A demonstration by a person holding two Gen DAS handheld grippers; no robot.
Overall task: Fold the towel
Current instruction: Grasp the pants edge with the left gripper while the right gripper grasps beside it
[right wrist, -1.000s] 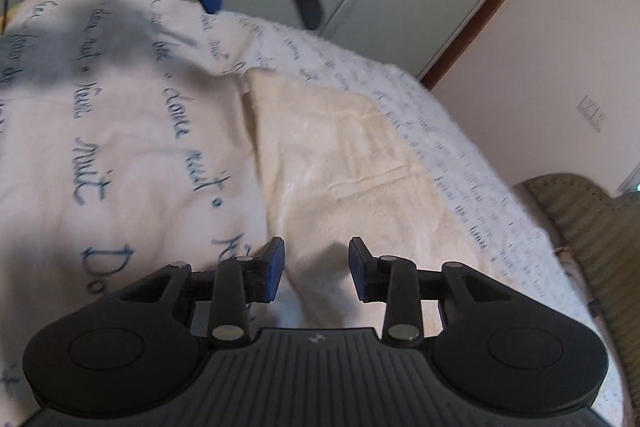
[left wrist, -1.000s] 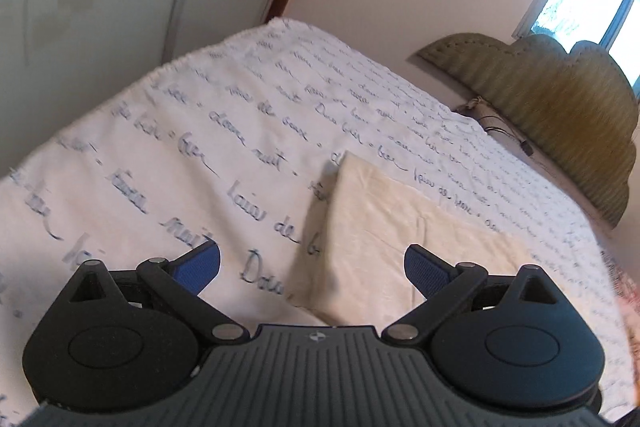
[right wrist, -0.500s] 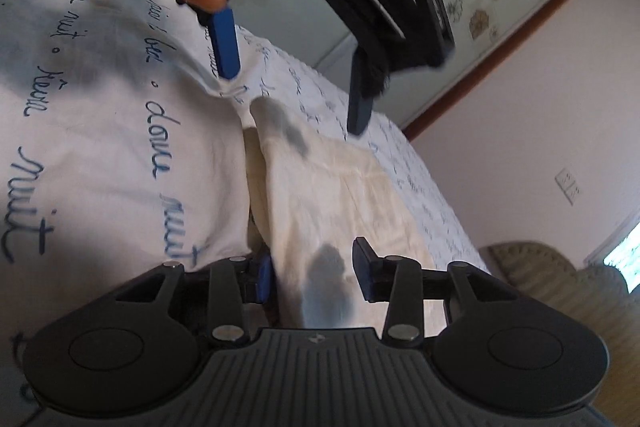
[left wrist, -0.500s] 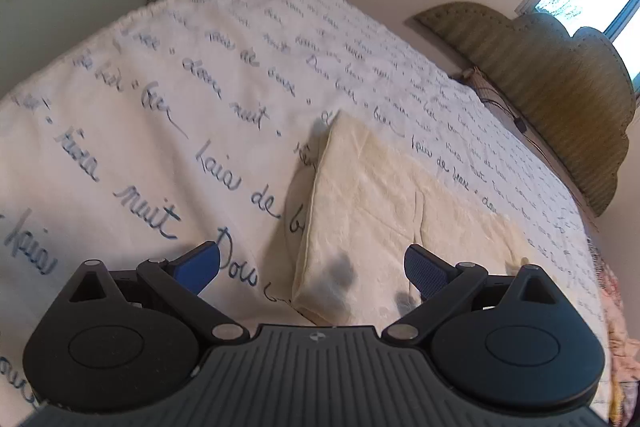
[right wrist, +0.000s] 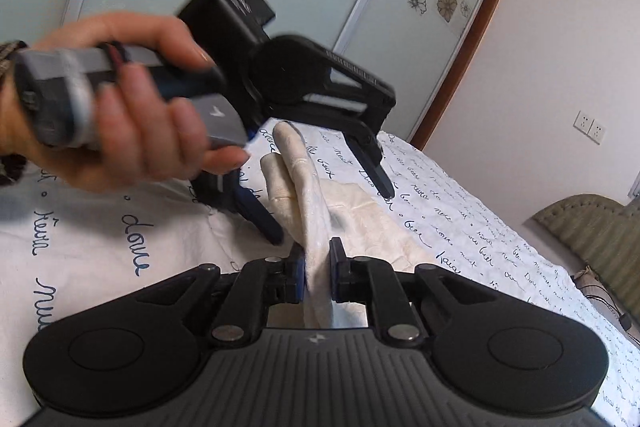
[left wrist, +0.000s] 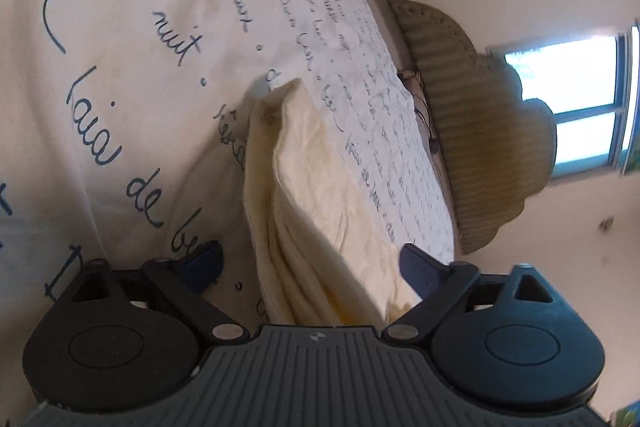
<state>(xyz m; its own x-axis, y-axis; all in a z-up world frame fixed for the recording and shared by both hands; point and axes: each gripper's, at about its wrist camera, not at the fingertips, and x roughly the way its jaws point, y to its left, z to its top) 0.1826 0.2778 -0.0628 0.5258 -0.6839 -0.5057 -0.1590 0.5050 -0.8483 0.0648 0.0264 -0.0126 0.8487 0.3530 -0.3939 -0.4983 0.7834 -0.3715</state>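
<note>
Towel (right wrist: pixel 316 211) count is just one, cream, part-folded on the bed (left wrist: pixel 120 67), with its near edge pulled up into a ridge. Right tongs (right wrist: pixel 316 273) have just clamped down and pinch that ridge, probably so the edge can be carried over for the next fold. Left tongs (left wrist: pixel 308 267) have been narrowing but remain spread, straddling the other end without pressing it, though the blur makes contact hard to call. Two tongs, one hand (right wrist: pixel 116 107) showing, one headboard (left wrist: pixel 480 147).
</note>
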